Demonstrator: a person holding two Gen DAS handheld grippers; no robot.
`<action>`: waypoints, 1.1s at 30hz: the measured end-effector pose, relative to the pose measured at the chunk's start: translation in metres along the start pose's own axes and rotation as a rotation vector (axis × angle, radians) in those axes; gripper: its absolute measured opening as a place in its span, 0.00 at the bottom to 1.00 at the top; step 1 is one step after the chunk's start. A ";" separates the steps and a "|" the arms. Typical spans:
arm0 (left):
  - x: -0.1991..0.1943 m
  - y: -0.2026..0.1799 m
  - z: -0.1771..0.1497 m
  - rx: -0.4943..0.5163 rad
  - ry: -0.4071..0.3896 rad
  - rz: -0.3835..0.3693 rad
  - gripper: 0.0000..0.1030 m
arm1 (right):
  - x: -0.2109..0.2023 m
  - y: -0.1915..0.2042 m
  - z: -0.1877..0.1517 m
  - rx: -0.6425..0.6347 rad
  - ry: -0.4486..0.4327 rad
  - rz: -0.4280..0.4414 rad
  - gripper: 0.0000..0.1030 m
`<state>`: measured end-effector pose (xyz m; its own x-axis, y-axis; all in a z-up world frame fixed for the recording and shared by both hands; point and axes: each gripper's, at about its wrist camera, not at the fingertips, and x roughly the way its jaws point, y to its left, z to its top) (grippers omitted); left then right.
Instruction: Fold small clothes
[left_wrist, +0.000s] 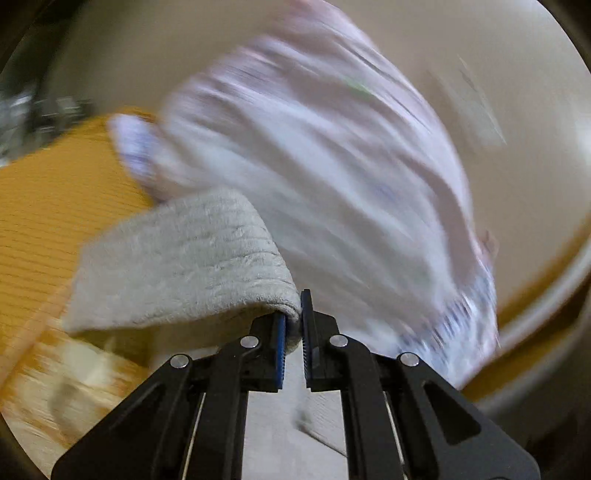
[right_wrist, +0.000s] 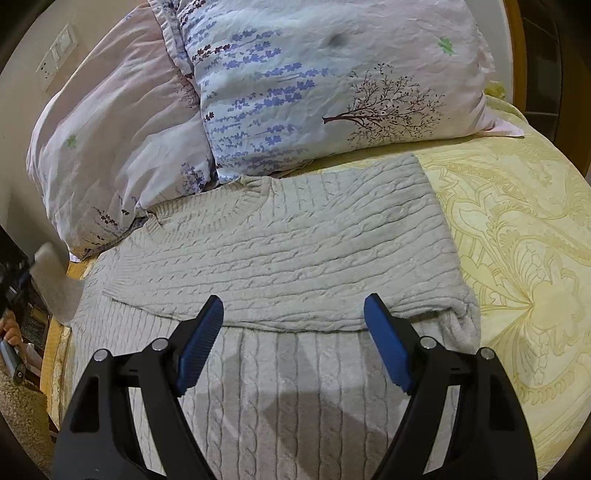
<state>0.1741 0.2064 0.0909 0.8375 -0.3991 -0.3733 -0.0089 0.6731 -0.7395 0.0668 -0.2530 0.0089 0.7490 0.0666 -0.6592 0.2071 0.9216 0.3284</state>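
**A:** Where does the cable-knit sweater (right_wrist: 280, 254) lie?

**B:** Spread on the bed (right_wrist: 517, 229), its neck end against the floral pillows (right_wrist: 295, 81) at the head. One side is already folded across the body, so a doubled band lies over the ribbed lower part. The other sleeve hangs off the bed's left edge, and the left claw (left_wrist: 293, 325) has it pinched: the pads are pressed together on a thick fold of grey knit (that view is badly motion-blurred, so little else is sure).

**A:** And the right claw (right_wrist: 293, 343)?

**B:** Spread wide, holding nothing, poised over the middle of the sweater near the folded edge.

**A:** How will the knit behave?

**B:** Soft, bulky and limp, I'd judge. It should drape and sag rather than hold a line, and stretch if pulled by one point. Not slippery; the fuzzy surface grips the ridged pads well, and likely clings to the yellow bedspread too.

**A:** Best hold?

**B:** At a cuff, hem or doubled edge, where the layers give the pads something thick to bite.
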 end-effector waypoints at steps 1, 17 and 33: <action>0.011 -0.019 -0.012 0.043 0.036 -0.036 0.06 | -0.001 0.000 0.000 -0.001 -0.003 0.001 0.76; 0.110 -0.098 -0.166 0.386 0.487 -0.035 0.50 | -0.008 0.043 0.018 -0.179 -0.018 0.037 0.68; 0.055 0.017 -0.107 0.081 0.345 0.085 0.50 | 0.085 0.251 -0.013 -0.832 0.088 0.195 0.52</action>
<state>0.1617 0.1288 -0.0022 0.6015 -0.5171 -0.6089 -0.0159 0.7543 -0.6563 0.1741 -0.0111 0.0270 0.6646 0.2509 -0.7038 -0.4752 0.8689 -0.1389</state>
